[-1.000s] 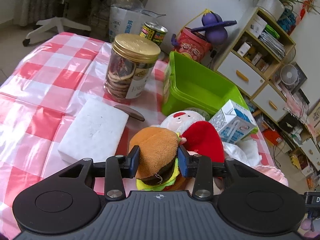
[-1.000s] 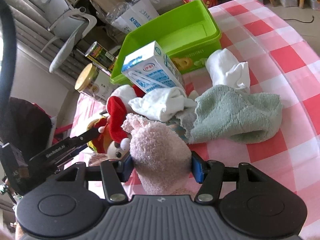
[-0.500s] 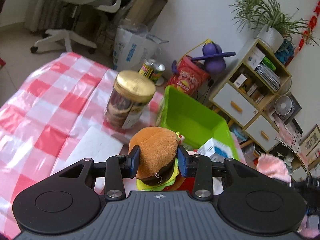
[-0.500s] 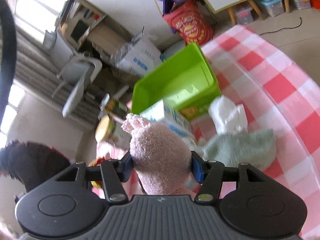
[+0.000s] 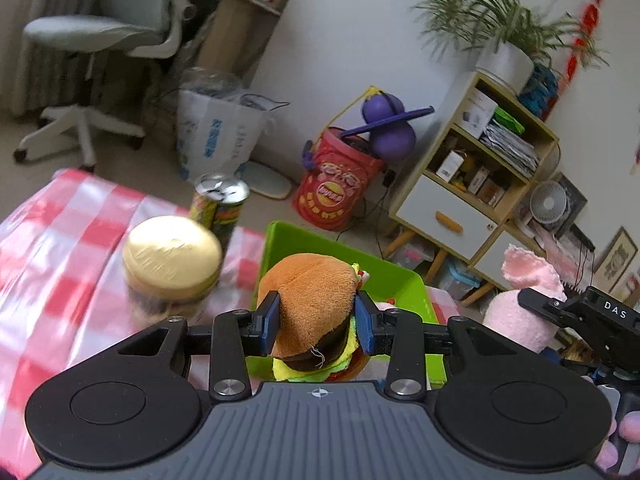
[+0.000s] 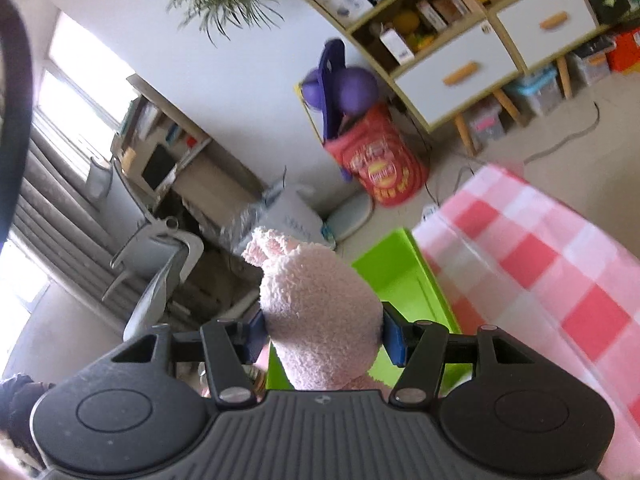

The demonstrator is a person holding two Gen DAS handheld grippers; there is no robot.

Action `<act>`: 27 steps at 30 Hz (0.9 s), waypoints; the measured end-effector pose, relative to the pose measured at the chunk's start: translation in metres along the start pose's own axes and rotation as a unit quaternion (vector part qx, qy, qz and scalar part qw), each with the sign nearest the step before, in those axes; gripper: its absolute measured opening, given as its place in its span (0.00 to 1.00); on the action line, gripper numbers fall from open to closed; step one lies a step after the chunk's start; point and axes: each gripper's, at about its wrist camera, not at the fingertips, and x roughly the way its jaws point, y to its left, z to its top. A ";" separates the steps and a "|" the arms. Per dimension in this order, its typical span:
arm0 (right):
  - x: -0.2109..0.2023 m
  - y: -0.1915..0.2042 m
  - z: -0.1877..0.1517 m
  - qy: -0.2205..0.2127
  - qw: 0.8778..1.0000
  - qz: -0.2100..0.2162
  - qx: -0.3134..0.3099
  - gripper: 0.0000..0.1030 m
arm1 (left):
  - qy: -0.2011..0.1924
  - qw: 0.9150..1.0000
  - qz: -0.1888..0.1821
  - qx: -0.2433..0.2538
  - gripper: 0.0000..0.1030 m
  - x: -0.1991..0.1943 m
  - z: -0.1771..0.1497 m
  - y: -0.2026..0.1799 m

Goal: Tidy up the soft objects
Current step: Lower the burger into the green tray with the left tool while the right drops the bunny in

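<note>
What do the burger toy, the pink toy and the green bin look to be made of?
Burger toy: short-pile plush, matte; a loose thread shows, and the left gripper dents it.
Pink toy: fluffy looped fleece, nubbly surface, in the right gripper.
Green bin: probably rigid plastic; smooth, slightly glossy walls.

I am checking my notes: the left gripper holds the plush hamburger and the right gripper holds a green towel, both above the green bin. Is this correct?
Not quite. The right gripper holds a pink plush toy, not a green towel; the right wrist view shows it. The rest stands: the left gripper holds the plush hamburger, both above the green bin.
</note>
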 end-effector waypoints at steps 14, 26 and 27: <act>0.071 -0.025 -0.008 0.011 0.999 -0.006 -0.030 0.40 | 0.052 0.994 0.035 0.087 0.39 0.098 -0.022 -0.004; 0.088 -0.032 -0.021 0.060 0.997 -0.029 -0.041 0.41 | 0.072 0.993 0.035 0.083 0.43 0.102 -0.027 -0.002; 0.087 -0.032 -0.021 0.061 0.997 -0.028 -0.037 0.42 | 0.072 0.993 0.033 0.082 0.45 0.101 -0.027 -0.002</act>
